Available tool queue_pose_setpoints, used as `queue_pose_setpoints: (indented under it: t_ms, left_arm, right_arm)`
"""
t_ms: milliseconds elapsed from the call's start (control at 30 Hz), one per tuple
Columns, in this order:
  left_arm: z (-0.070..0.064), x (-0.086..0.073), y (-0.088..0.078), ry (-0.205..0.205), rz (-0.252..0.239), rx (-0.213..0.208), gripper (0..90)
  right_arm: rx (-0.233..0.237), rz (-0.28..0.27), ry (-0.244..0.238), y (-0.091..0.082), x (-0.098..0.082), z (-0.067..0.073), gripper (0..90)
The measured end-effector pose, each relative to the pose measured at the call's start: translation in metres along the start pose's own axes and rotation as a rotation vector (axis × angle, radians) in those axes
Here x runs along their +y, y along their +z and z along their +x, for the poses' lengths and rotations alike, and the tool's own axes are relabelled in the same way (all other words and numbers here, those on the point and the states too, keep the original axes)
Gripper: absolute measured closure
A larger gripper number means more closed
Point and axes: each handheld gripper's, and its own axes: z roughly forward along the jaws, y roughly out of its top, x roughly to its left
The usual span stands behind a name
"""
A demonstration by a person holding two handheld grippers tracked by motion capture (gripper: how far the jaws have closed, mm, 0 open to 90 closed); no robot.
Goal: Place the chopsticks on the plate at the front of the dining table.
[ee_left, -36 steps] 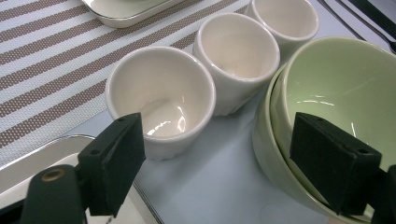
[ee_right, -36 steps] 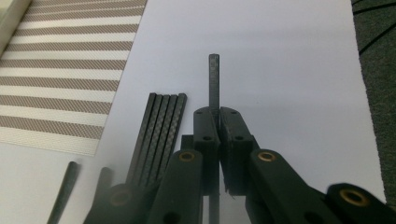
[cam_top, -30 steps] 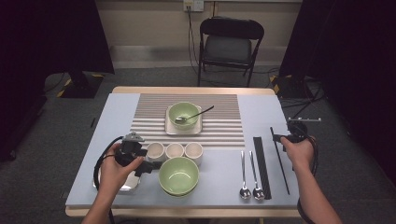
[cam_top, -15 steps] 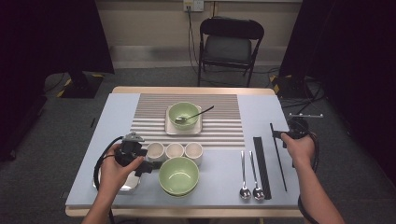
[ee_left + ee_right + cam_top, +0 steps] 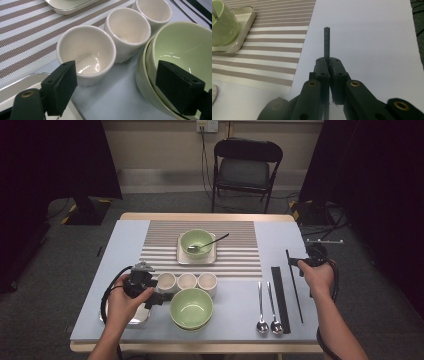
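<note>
A: Chopstick (image 5: 294, 280) first: which way does it run from the right gripper (image 5: 303, 262)?

B: Its long axis runs front to back along the right side of the table mat (image 5: 280, 234). The jaws are clenched on it near its far end, so most of its length trails back toward the person. In the right gripper view the dark tip (image 5: 326, 41) pokes out just past the closed pads.

A: And its partner?

B: A flat black strip (image 5: 280, 297) lies parallel, just to the left, beside 2 spoons (image 5: 267, 307). I can't tell whether that is a rest or a sleeve.

A: How does the held piece look?

B: Thin, straight, matte black, faintly ribbed at the tip.

A: The left gripper (image 5: 159, 298)?

B: Released, jaws wide, resting low near the first of 3 white cups (image 5: 86, 53) and the stacked green bowls (image 5: 180, 57). The right hand (image 5: 315, 276) is plainly the nearer one.
</note>
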Motion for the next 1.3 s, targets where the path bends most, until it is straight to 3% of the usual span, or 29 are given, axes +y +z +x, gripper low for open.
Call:
queue_pose_setpoints:
  t_ms: [433, 533, 1300]
  left_arm:
    - [0.001, 0.001, -0.002, -0.013, -0.011, -0.009, 17.1]
    - [0.002, 0.002, -0.003, -0.012, -0.007, 0.006, 17.0]
    - [-0.001, 0.013, 0.000, -0.027, -0.011, -0.034, 16.9]
  right_arm:
    - [0.021, -0.006, -0.020, -0.001, 0.011, 0.017, 86.6]
    - [0.025, -0.005, -0.026, -0.001, 0.013, 0.019, 86.6]
    - [0.058, -0.007, -0.042, 0.003, 0.021, 0.037, 86.6]
